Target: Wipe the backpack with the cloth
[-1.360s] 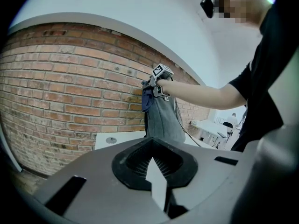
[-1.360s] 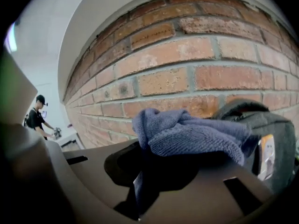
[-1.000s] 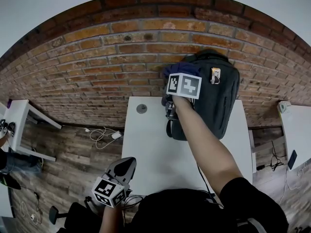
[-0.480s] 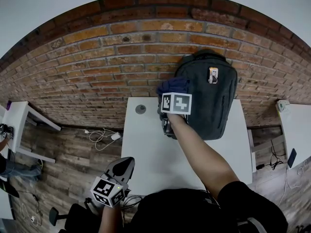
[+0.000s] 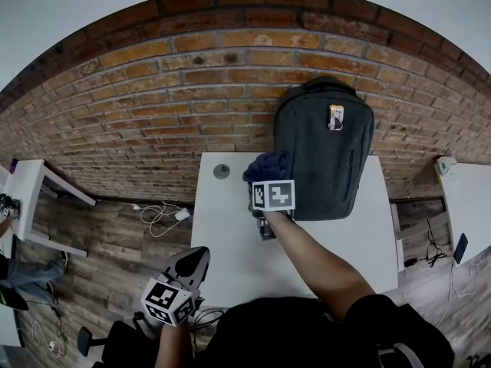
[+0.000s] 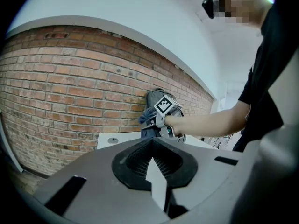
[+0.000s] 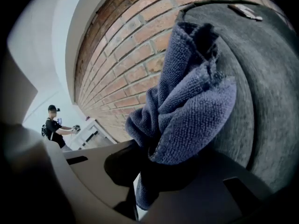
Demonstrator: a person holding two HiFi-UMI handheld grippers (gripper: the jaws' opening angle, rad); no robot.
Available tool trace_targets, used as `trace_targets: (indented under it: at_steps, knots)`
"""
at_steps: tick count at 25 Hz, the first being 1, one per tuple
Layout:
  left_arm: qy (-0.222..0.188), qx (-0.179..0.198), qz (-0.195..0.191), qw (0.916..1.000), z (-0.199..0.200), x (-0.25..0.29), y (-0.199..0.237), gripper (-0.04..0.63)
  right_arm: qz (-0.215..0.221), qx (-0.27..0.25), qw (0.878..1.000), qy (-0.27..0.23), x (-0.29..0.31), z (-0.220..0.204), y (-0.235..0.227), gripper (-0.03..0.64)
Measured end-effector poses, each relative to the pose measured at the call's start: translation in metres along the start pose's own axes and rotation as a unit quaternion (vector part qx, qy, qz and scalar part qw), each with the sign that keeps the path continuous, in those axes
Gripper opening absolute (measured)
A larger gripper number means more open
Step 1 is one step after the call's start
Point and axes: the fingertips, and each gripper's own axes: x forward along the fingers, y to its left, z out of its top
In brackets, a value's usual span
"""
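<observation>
**Two risks with the cloth at the pack's edge**

One hazard was the backpack [image 5: 322, 156] itself. It stood upright on the white table [image 5: 230, 236], its back leaning on the brick wall [image 5: 153, 113], and nothing held it steady. The left tool [image 5: 184, 274] hung low and well apart from it, off the near left corner of the table, with its jaws drawn together on nothing. A firm sideways stroke could therefore have slid or tipped the pack rather than cleaned it.

A second hazard was the grip. The right tool [image 7: 149, 167] had its jaws closed on a low fold of the blue cloth [image 7: 187, 101], and most of the cloth stood bunched above them. Dragged over the pack's coarse grey fabric, the bunch might have pulled free of the jaws. It might also have rolled up so that little of it wiped. The small tag [image 5: 335, 117] high on the front was another spot where it could have caught.

From the right tool, the backpack lay just ahead and to the right. The cloth sat against its lower left side, apparently touching. Most of the front panel lay beyond, towards the right.
</observation>
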Motion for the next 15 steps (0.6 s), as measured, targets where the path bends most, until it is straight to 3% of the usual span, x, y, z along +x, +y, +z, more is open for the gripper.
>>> trace_targets:
  at_steps: [4, 11, 15]
  knots:
    - [0.001, 0.002, -0.003, 1.0000, -0.001, 0.002, -0.003, -0.006, 0.012, 0.000, 1.000, 0.024, -0.002, -0.033, -0.001, 0.064]
    - [0.003, 0.007, -0.010, 0.9999, 0.000, 0.005, -0.006, -0.006, 0.001, -0.098, 0.994, 0.040, -0.016, -0.076, -0.001, 0.064]
    - [0.004, 0.012, -0.012, 0.9999, 0.001, 0.005, -0.008, -0.006, -0.006, -0.113, 0.992, 0.049, -0.021, -0.098, -0.013, 0.064]
